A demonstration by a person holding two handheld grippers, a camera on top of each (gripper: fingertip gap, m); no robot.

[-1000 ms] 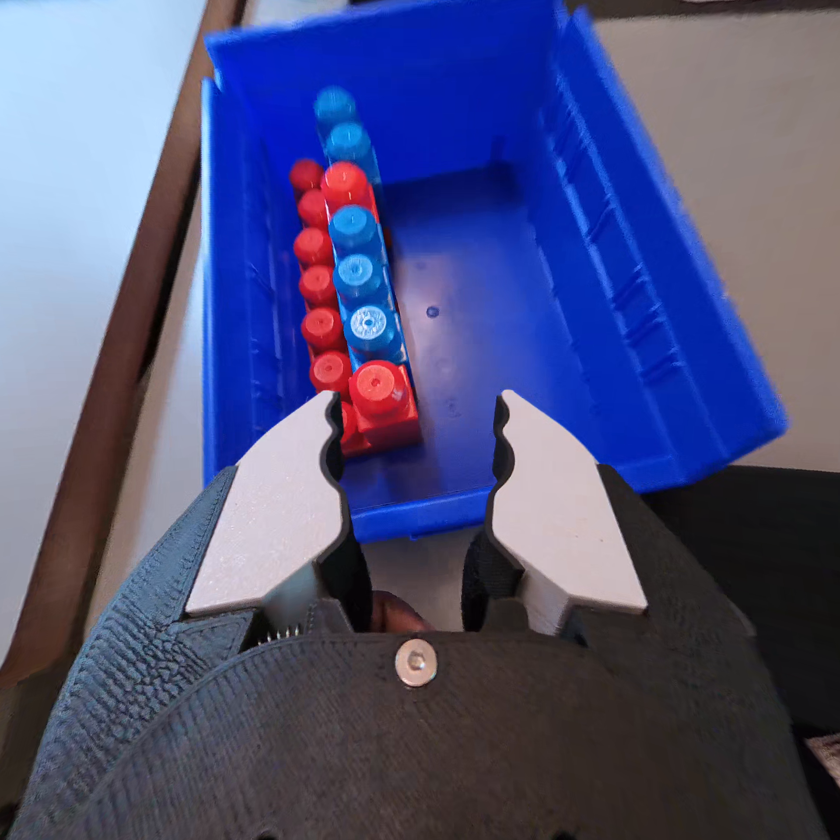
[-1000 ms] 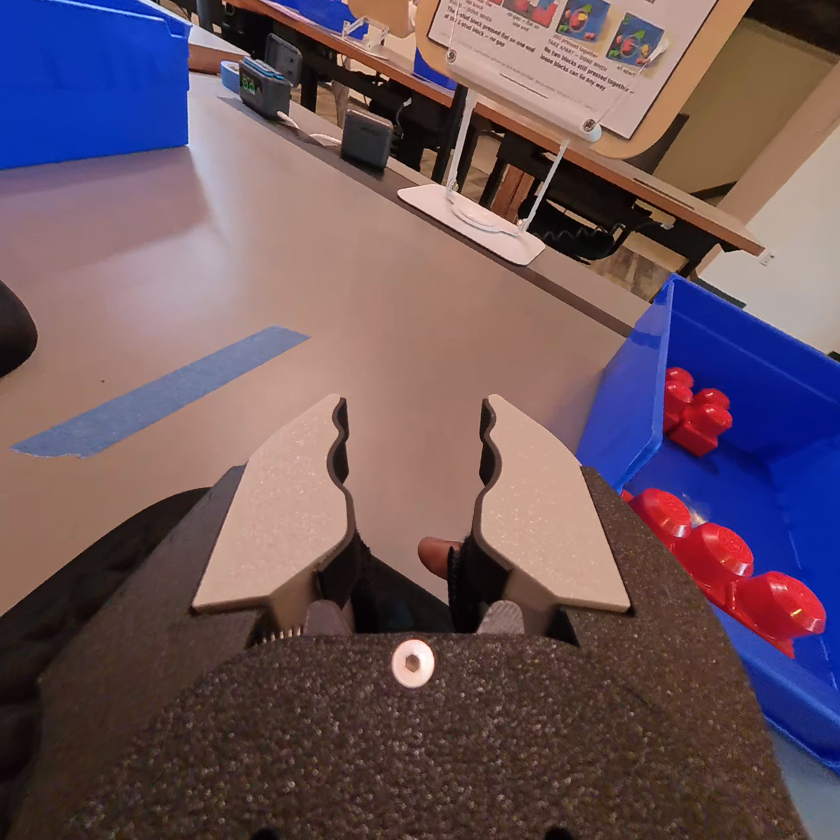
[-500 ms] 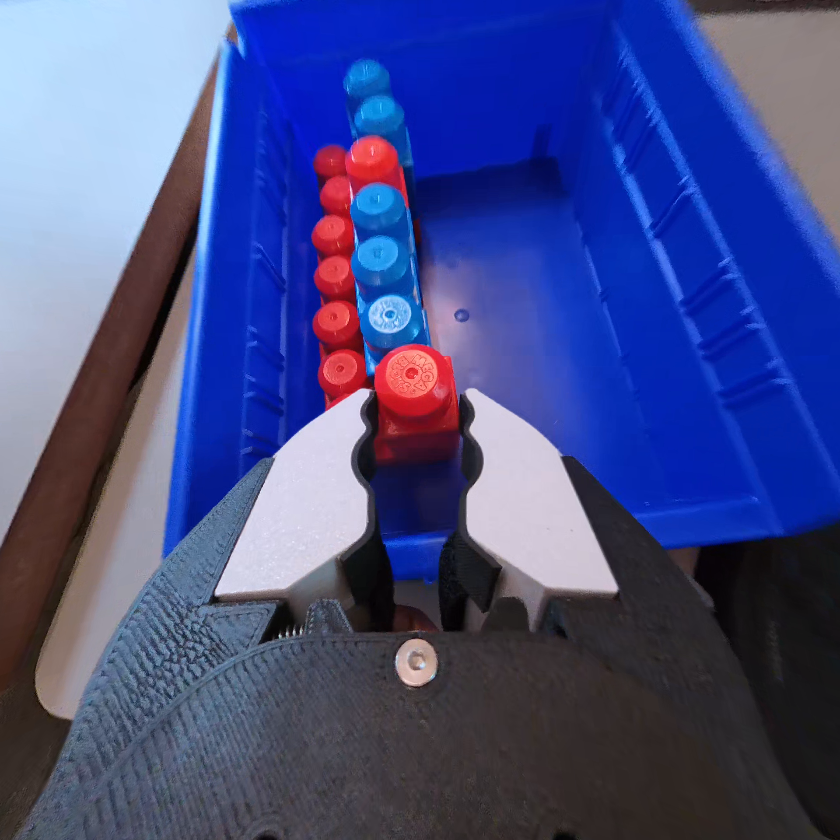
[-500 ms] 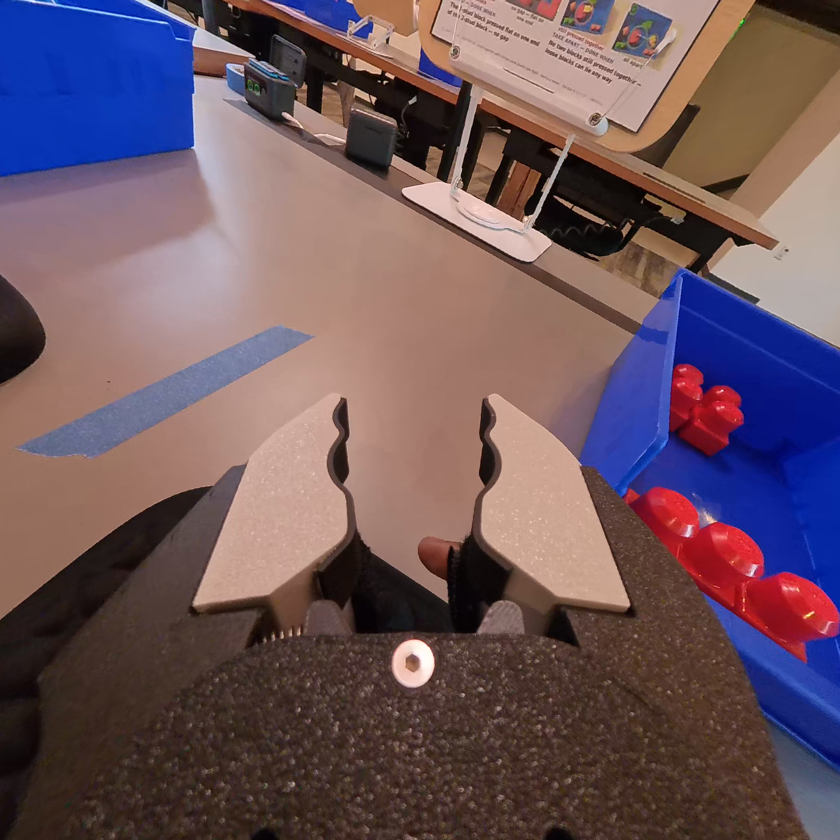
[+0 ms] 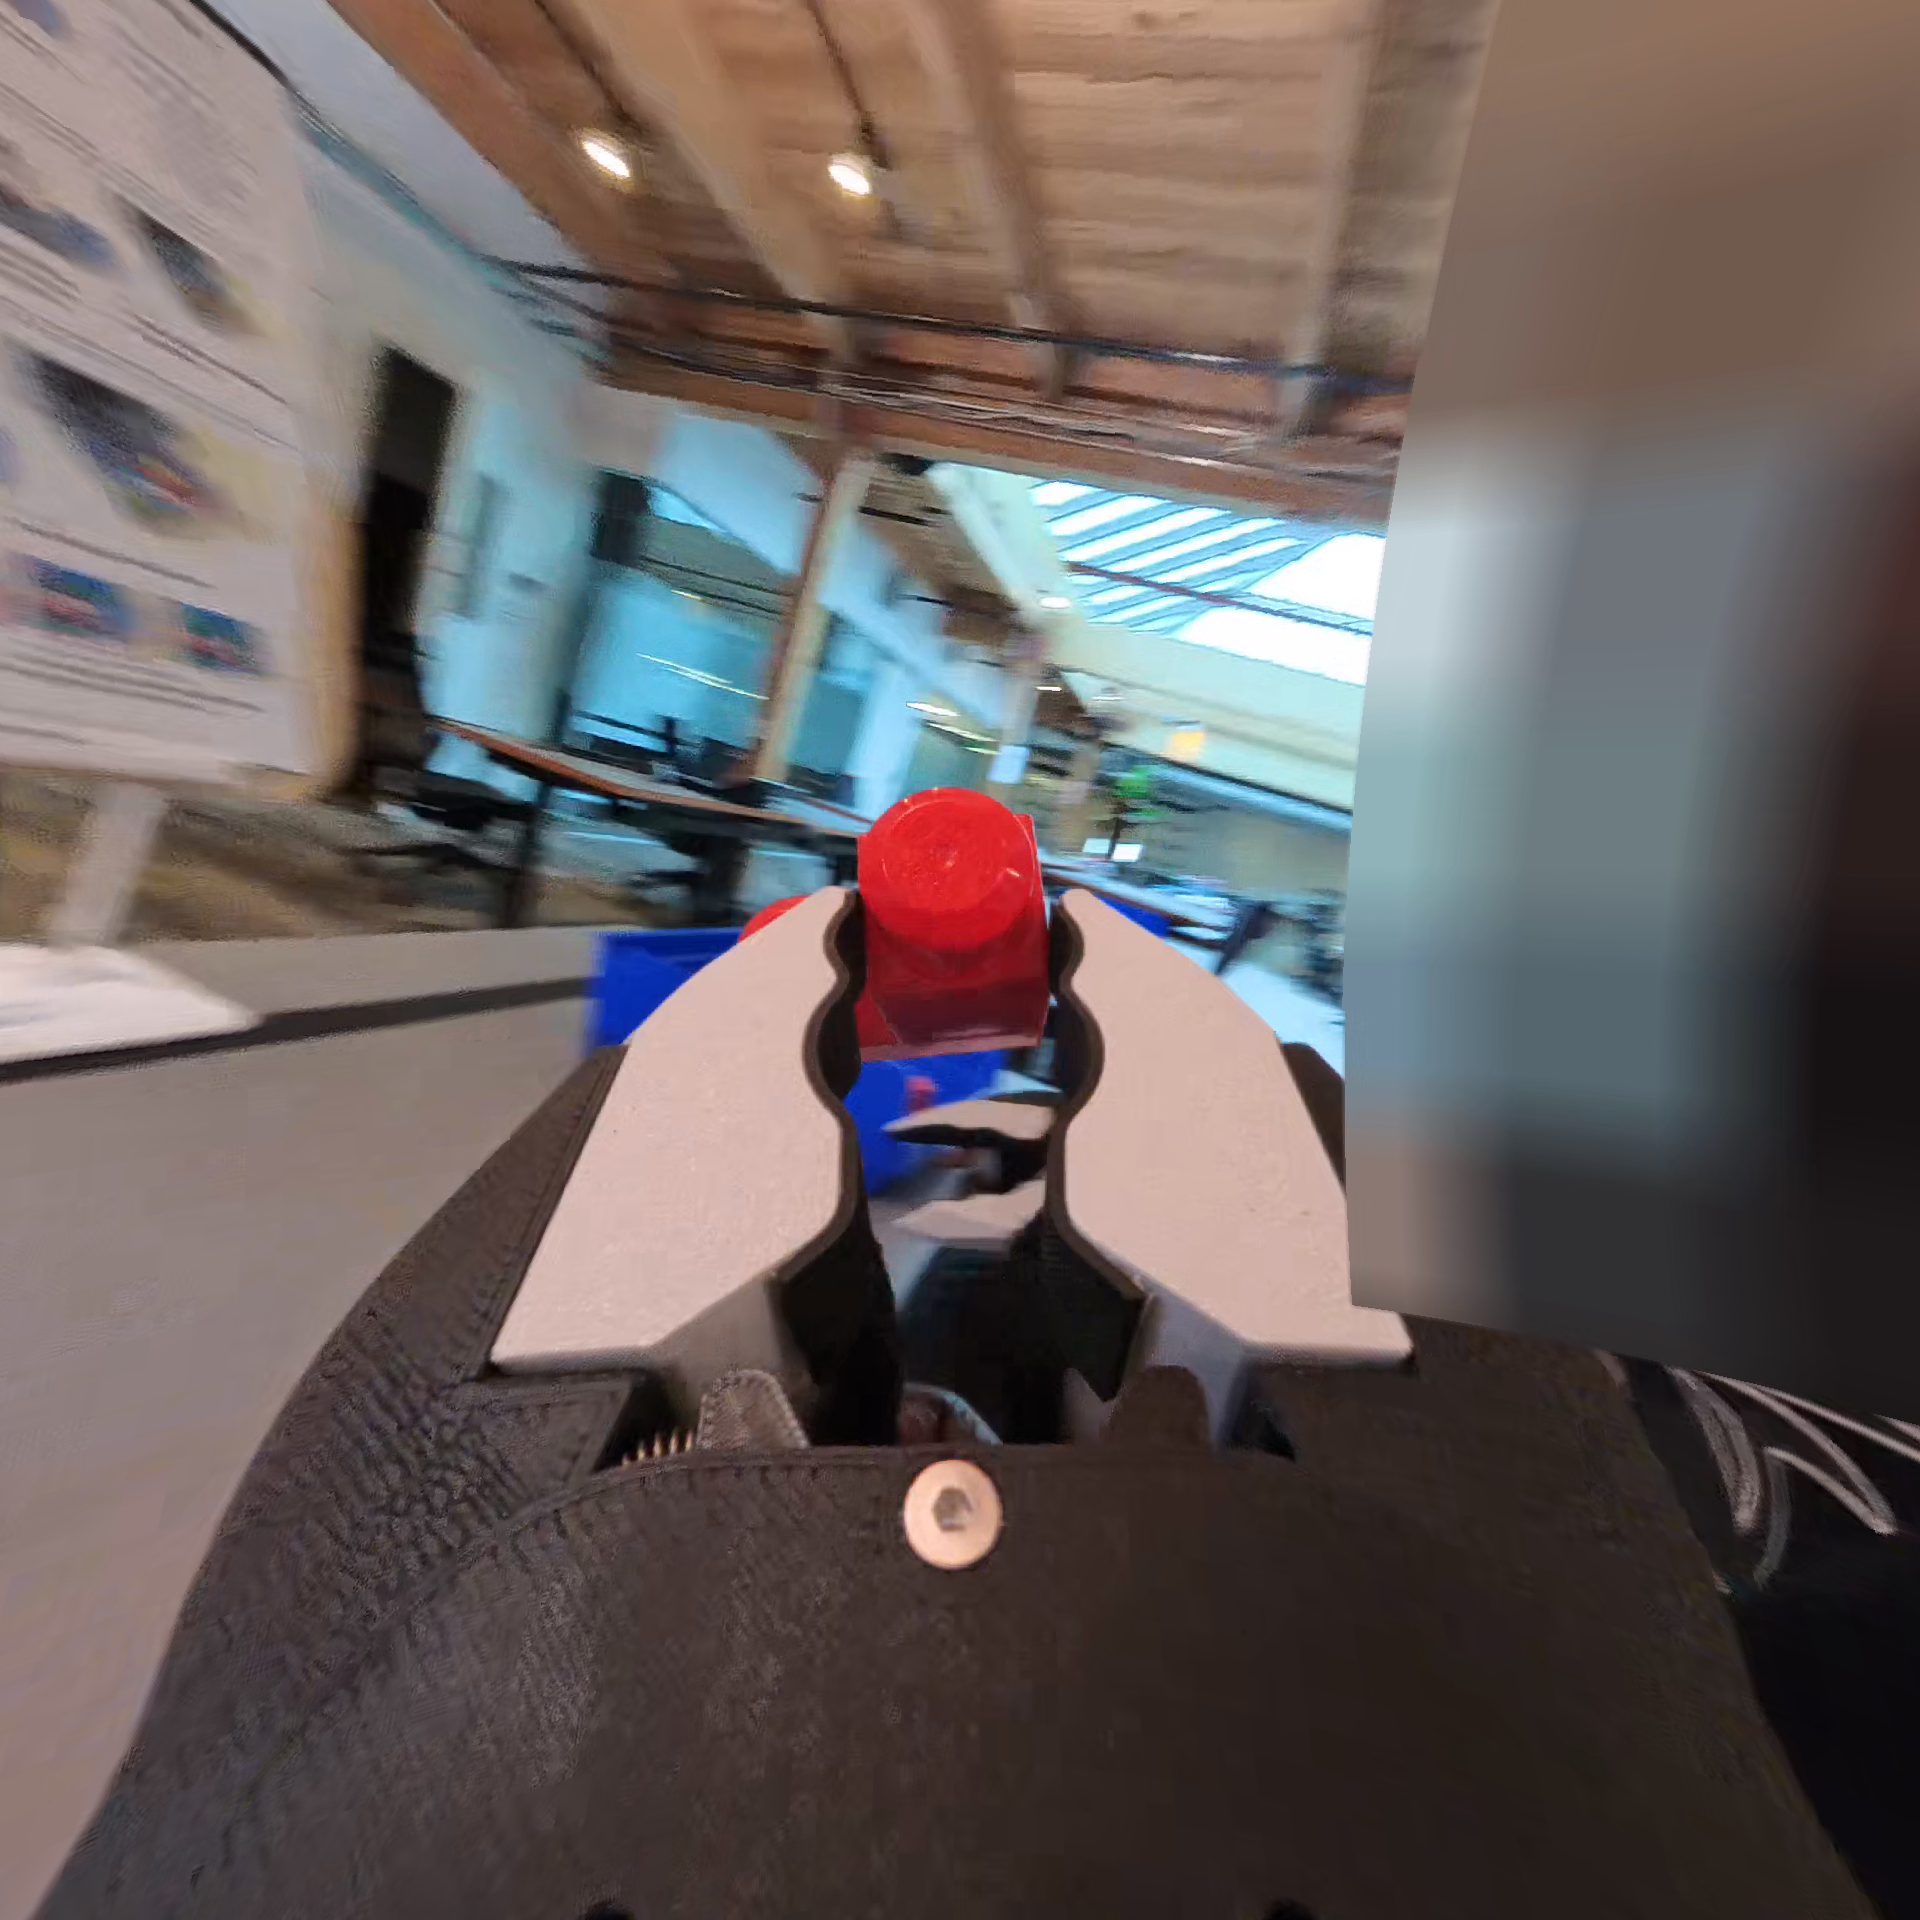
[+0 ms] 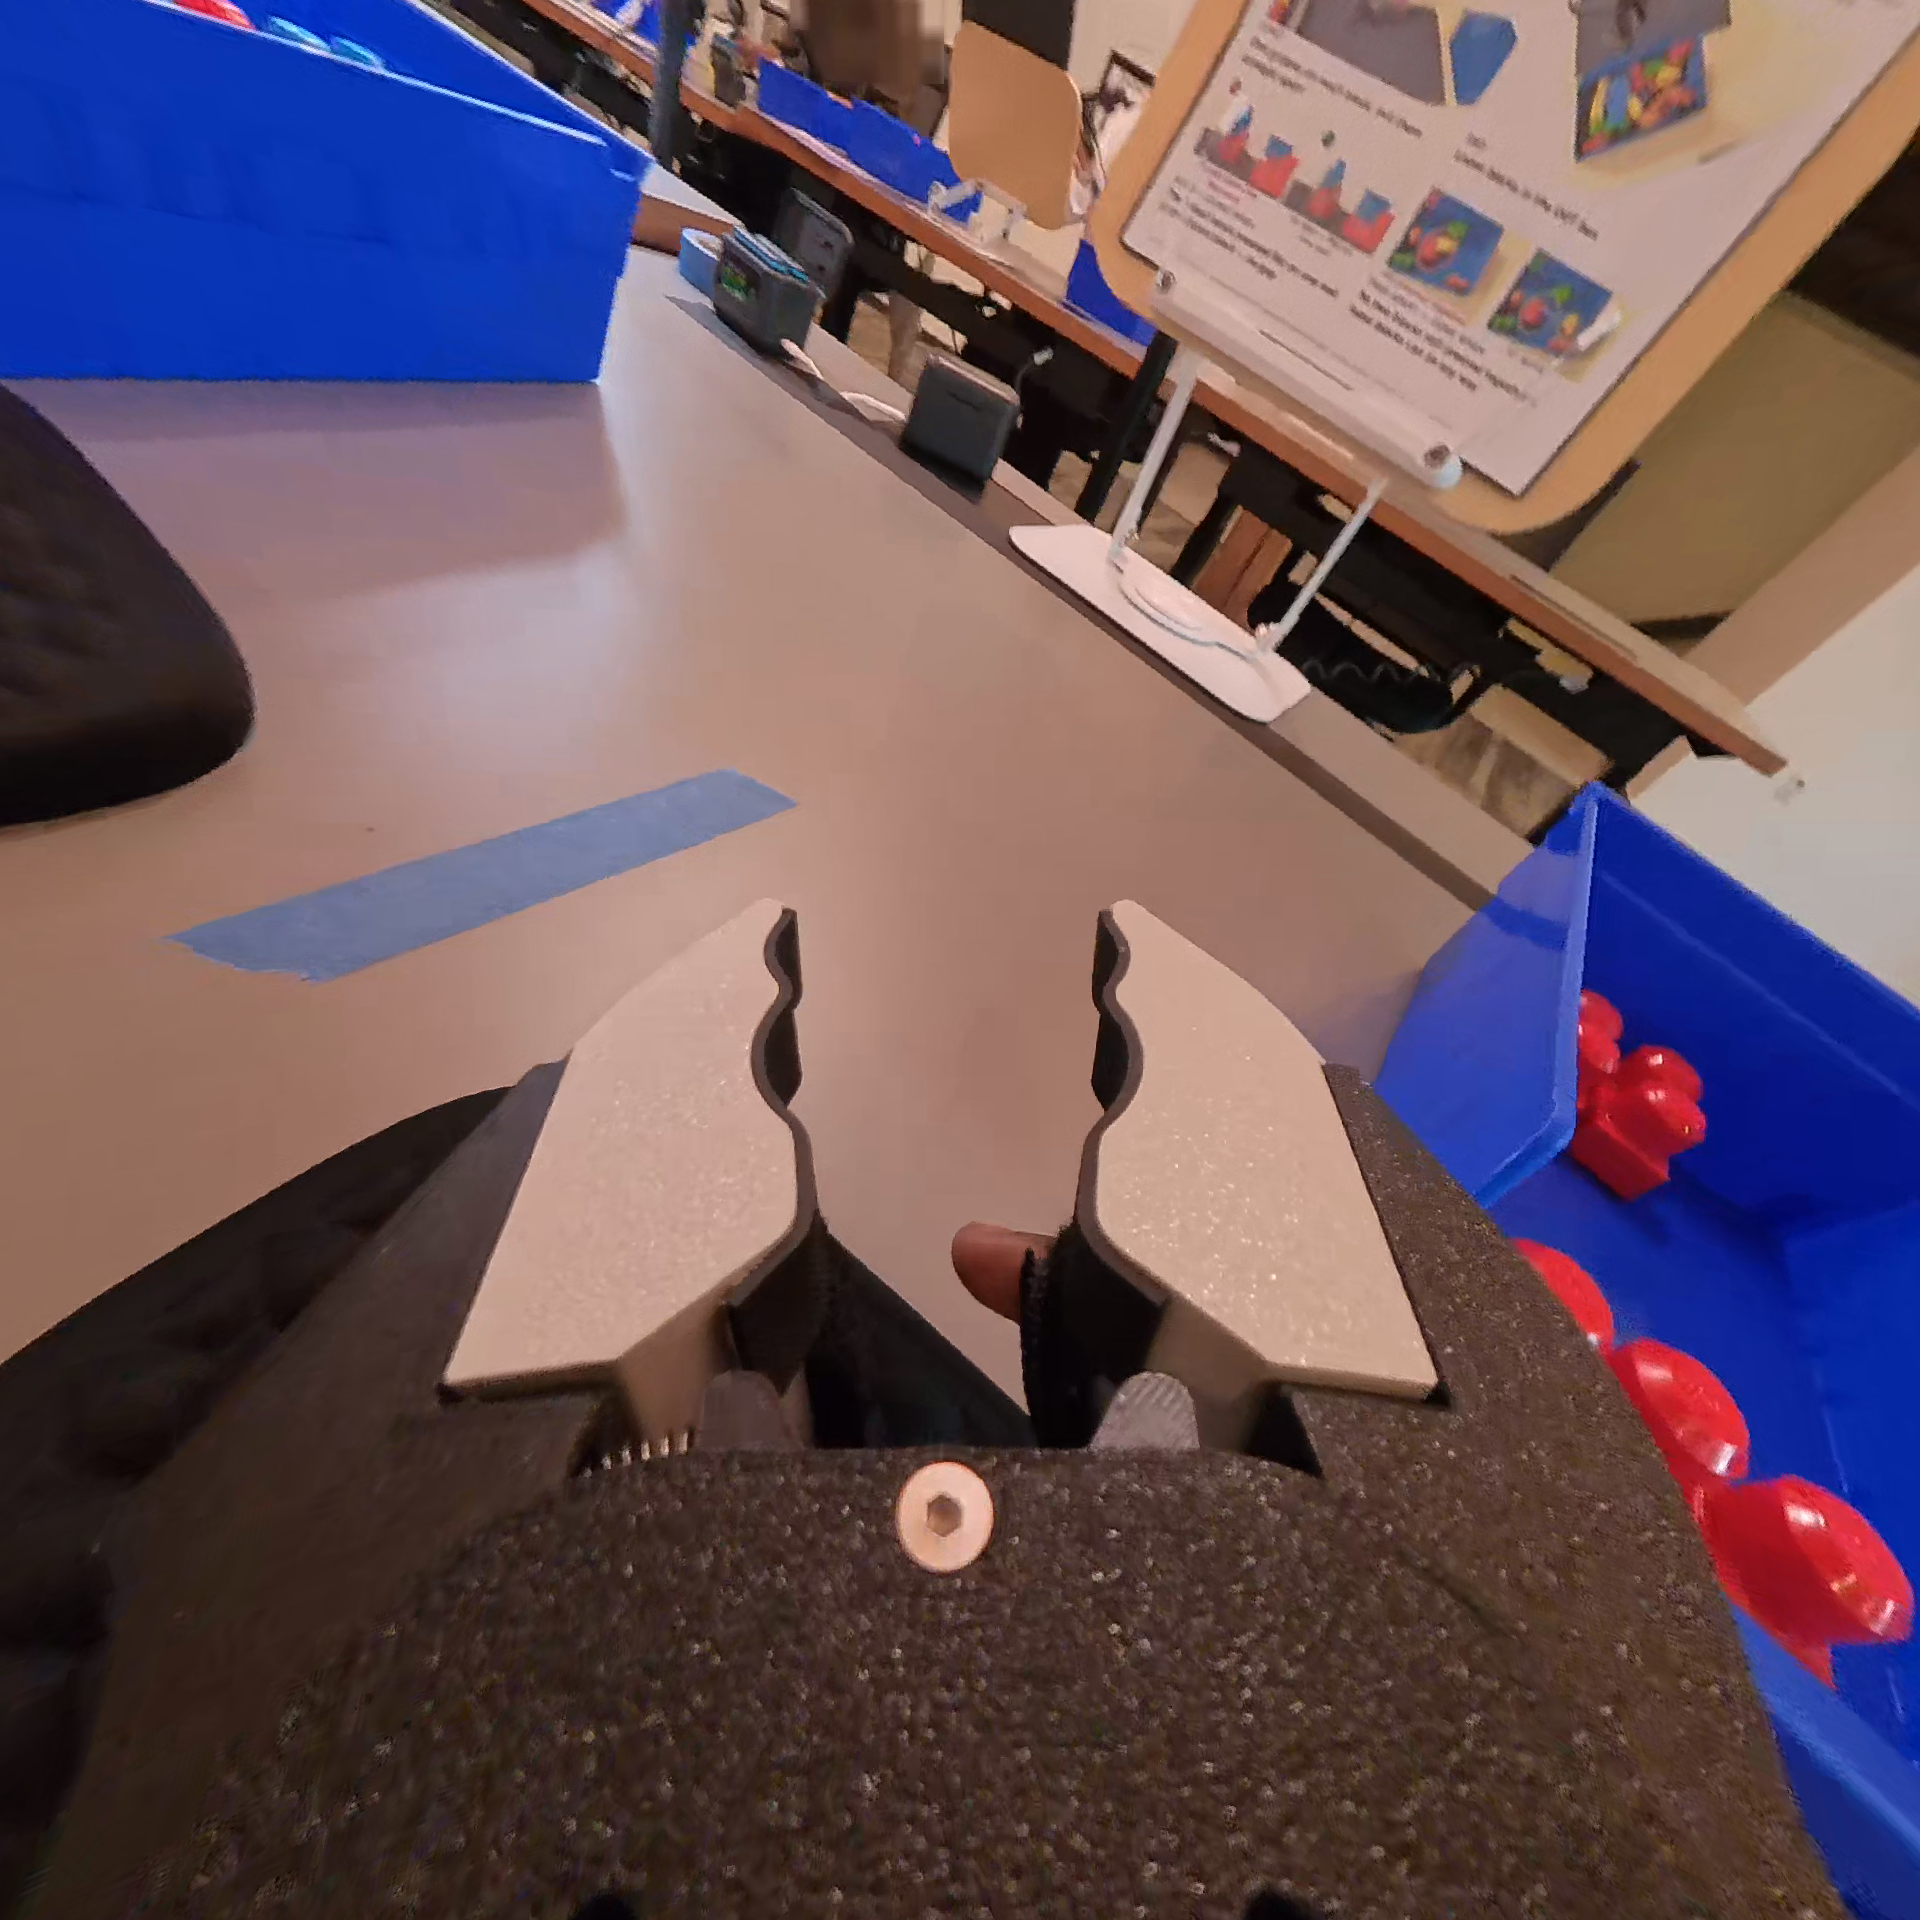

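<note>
While lifted clear: left gripper (image 5: 951, 935) clamped on one red block (image 5: 951, 925), pads pressing both sides.
Right gripper (image 6: 943, 966): jaws apart, bare, over grey table (image 6: 727, 644).
Blue bins: two; one (image 6: 1496, 1049) at 3 o'clock with red blocks (image 6: 1642, 1122), one (image 6: 301, 229) at 10.
Tape strip (image 6: 488, 873): one, blue, at 10 o'clock.
Room: sign stand (image 6: 1226, 613) at 1 o'clock, wooden ceiling (image 5: 1039, 208), two lights.

Block (image 5: 951, 935) between left gripper (image 5: 951, 925) jaws; bin (image 6: 1496, 1039) right of tape (image 6: 478, 883).
</note>
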